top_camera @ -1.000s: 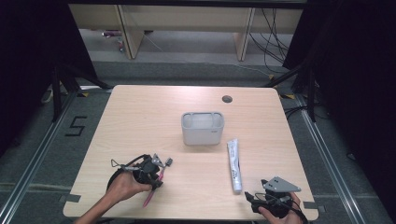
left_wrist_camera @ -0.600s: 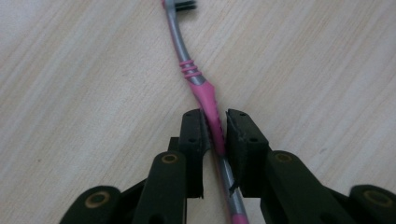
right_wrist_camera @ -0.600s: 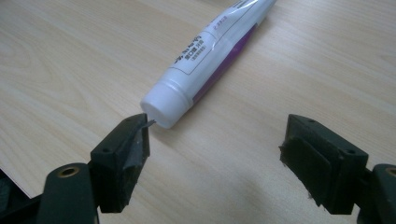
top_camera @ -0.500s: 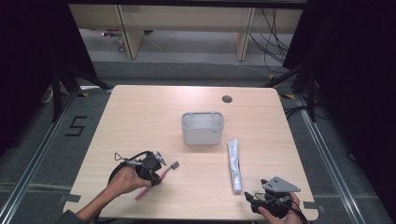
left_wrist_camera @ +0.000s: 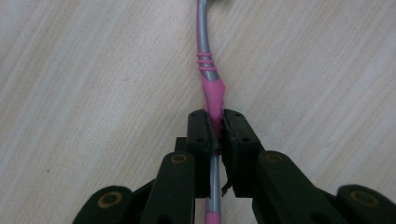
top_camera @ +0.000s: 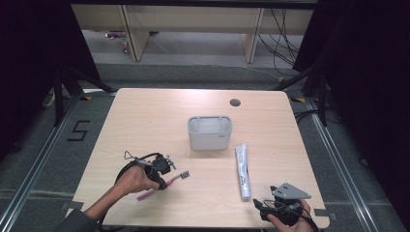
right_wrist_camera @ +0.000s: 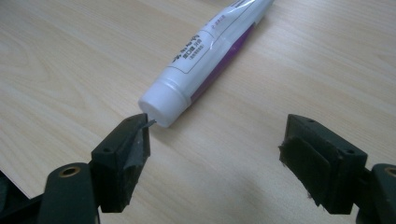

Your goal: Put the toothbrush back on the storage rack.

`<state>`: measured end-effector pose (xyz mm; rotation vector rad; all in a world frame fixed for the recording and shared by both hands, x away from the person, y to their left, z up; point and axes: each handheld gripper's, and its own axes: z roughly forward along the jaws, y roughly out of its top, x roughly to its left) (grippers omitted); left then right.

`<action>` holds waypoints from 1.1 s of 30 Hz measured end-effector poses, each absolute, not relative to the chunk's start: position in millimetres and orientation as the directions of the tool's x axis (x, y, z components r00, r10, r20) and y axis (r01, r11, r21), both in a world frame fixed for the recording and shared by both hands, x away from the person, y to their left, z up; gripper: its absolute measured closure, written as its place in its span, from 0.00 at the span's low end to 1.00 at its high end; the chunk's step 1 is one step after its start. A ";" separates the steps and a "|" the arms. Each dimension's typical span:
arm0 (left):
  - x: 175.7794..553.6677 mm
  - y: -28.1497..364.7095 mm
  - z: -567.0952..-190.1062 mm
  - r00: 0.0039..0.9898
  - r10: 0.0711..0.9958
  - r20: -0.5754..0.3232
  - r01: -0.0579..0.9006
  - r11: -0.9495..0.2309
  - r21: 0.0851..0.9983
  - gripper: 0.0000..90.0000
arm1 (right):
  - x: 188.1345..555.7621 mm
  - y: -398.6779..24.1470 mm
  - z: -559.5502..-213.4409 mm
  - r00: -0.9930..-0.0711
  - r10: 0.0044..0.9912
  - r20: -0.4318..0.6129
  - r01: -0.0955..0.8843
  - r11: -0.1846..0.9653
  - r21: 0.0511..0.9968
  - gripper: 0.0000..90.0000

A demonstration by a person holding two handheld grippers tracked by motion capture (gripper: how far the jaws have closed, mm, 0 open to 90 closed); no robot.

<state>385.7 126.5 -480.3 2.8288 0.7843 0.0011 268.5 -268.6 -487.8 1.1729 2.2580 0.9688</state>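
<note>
High view: a pale wooden table carries a grey bin at its middle; its inside is hard to make out from this angle. Just right of the bin and nearer, a white tube lies lengthwise, cap toward the near edge. At near left a hand holds the left gripper, clenched on a pink toothbrush that lies on the table with its bristle head pointing right. In the left gripper view the jaws pinch the pink handle, and the brush head is cut off at the top edge. At the near right corner the right gripper rests with jaws spread wide, grasping nothing; in its own view the tube's cap sits just beside one jaw.
</note>
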 end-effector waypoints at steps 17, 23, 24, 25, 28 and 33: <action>389.9 115.4 -479.0 0.882 0.469 -0.034 0.470 -0.875 0.113 0.92 | 266.9 -267.3 -487.9 -0.542 0.840 0.007 0.575 0.365 0.732 0.27; 391.7 114.9 -479.0 0.879 0.474 -0.051 0.476 -0.873 0.102 0.92 | 267.1 -267.8 -487.9 -0.548 0.836 -0.024 0.555 0.385 0.737 0.27; 391.4 114.5 -479.1 0.880 0.473 -0.052 0.476 -0.874 0.101 0.92 | 267.0 -267.5 -487.8 -0.552 0.833 -0.023 0.554 0.387 0.737 0.27; 391.5 114.2 -478.8 0.882 0.468 -0.051 0.471 -0.877 0.097 0.92 | 267.0 -267.5 -487.8 -0.552 0.833 -0.023 0.554 0.387 0.737 0.27; 391.5 114.6 -478.9 0.886 0.461 -0.051 0.463 -0.880 0.101 0.92 | 266.9 -267.4 -488.0 -0.547 0.837 -0.015 0.561 0.380 0.735 0.27; 392.6 115.9 -479.0 0.886 0.461 -0.048 0.464 -0.879 0.114 0.92 | 267.5 -268.3 -487.9 -0.552 0.833 -0.024 0.554 0.388 0.736 0.27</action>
